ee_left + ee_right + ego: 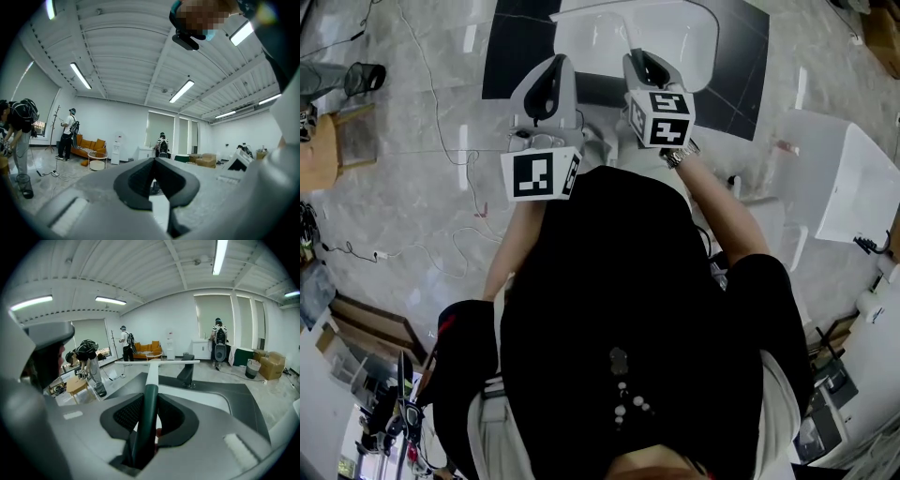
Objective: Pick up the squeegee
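Left tongs (153, 160): grey jaws together, empty, pointing level.
Right tongs (150, 397): clamped on dark green-handled squeegee (152, 372), tilted downward.

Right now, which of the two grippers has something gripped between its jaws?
The right gripper: its jaws clamp the dark green handle of the squeegee; the left gripper is shut on nothing.

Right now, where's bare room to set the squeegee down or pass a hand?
The white top ahead looks bare, bordered by the black mat. Only a black stand sits near its far edge. The floor left of the mat carries just cables. It is crowded on the right, with white furniture. The squeegee is in the right gripper.
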